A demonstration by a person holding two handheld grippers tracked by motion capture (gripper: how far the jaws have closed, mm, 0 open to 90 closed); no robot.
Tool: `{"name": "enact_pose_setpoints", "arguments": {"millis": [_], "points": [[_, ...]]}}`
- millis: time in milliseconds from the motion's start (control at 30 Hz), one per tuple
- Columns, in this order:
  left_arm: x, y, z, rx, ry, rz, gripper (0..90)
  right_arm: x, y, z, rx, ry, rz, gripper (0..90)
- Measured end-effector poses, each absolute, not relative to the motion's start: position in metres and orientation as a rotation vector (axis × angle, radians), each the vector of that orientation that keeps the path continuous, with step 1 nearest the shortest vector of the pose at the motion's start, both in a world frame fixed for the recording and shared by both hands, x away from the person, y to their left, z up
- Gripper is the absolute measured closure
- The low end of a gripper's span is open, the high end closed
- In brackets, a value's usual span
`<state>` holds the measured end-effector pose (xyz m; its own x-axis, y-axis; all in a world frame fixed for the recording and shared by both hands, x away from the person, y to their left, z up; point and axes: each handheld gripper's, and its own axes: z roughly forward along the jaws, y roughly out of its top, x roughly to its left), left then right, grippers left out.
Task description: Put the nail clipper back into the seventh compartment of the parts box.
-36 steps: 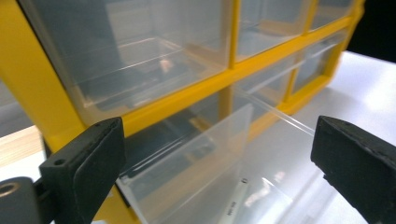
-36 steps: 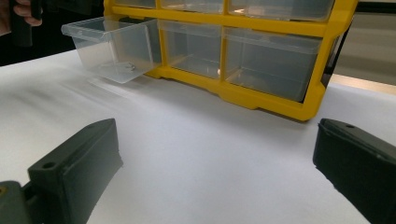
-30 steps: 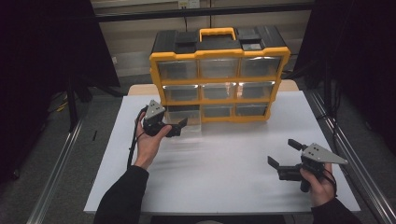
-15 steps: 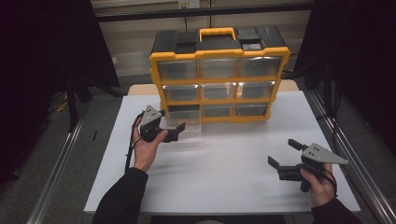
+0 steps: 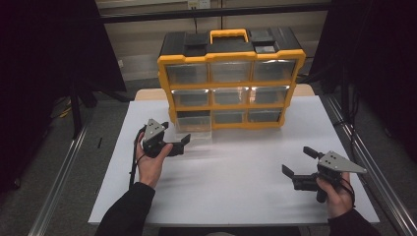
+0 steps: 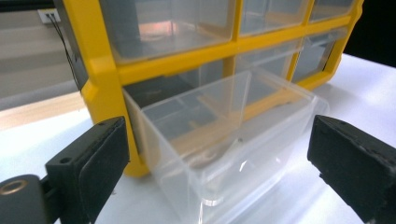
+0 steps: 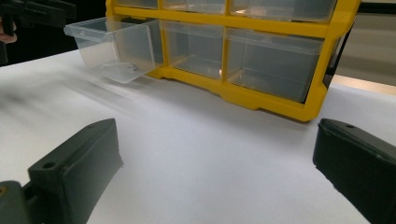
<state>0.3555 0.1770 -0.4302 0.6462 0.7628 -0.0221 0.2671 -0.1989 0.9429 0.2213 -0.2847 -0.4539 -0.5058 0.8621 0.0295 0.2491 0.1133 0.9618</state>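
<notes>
While the bottom-left clear drawer (image 6: 219,149) stands pulled partway out of the yellow organizer (image 5: 231,81), we hold the left gripper (image 5: 172,145) just in front of it with its jaws spread wide and nothing between them. Seen along those jaws, the drawer's front wall sits squarely between the two black pads (image 6: 100,158), near but not touching either one. It looks empty, though its clear plastic makes that hard to be sure of. Our judgement is that the step in hand is working this drawer, either drawing it farther out or sliding it home. To do that well, we should bring the jaws in level with the drawer's front lip and centred on it, so that a push or pull runs straight along the slot and does not skew the drawer against the yellow frame. A gentle, even motion matters, since the organizer stands free on the white counter (image 5: 236,187) and could slide. The right gripper (image 5: 302,169) rests well apart near the counter's right edge, jaws likewise apart and empty; it could brace the organizer if needed.
</notes>
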Motion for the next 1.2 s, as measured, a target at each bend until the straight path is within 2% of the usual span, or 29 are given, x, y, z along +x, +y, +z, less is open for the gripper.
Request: {"name": "enact_pose_setpoints", "arguments": {"millis": [567, 767, 1200], "points": [[0.315, 0.189, -0.45, 1.768, 0.774, 0.599, 4.0, 0.221, -0.284, -0.454, 1.078, 1.842, 1.41, 0.5], [0.309, 0.195, -0.453, 1.731, 0.796, 0.531, 4.5, 0.222, -0.284, -0.454, 1.077, 1.839, 1.406, 0.5], [0.294, 0.208, -0.455, 1.707, 0.83, 0.54, 3.5, 0.223, -0.284, -0.454, 1.083, 1.833, 1.402, 0.5]]}}
